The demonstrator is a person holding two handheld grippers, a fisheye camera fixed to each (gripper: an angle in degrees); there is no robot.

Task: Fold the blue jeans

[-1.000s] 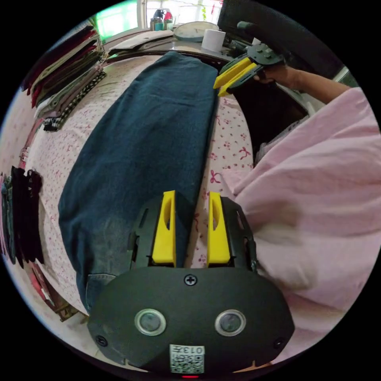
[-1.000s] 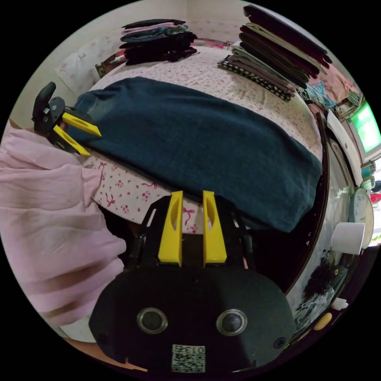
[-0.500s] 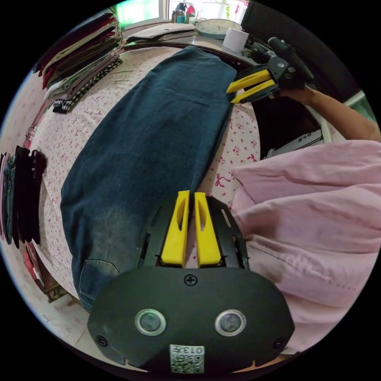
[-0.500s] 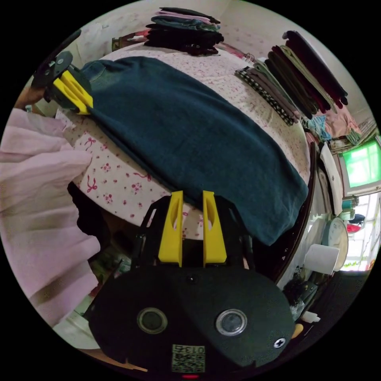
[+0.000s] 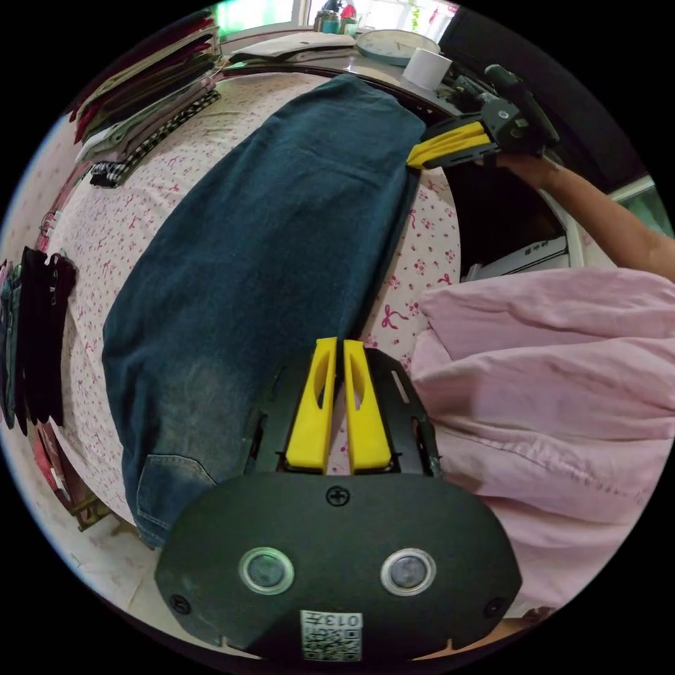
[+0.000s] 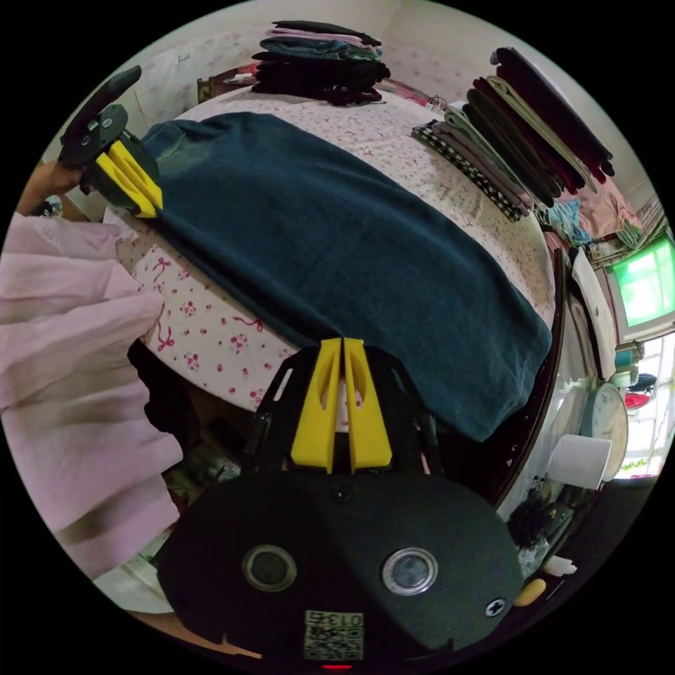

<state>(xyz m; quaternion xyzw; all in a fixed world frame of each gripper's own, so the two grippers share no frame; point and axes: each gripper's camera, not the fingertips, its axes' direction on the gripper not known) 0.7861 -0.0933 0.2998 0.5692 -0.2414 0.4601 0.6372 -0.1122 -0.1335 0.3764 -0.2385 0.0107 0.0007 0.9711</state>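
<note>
Left gripper (image 5: pixel 336 342): yellow jaws together on the near edge of the jeans (image 5: pixel 260 267), by the faded end. Right gripper (image 6: pixel 342 342): jaws pinched on the same edge, near the other end. Jeans: flat between both, on a flowered sheet (image 6: pixel 211 330). Beyond: folded clothes stacks (image 6: pixel 520 133).

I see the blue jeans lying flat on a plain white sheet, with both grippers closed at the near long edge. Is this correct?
Not quite: the sheet is not plain white; it has a pink bow and flower print, as the right gripper view shows. The rest stands: the blue jeans lie flat, with the left gripper and right gripper closed at the near edge.
</note>
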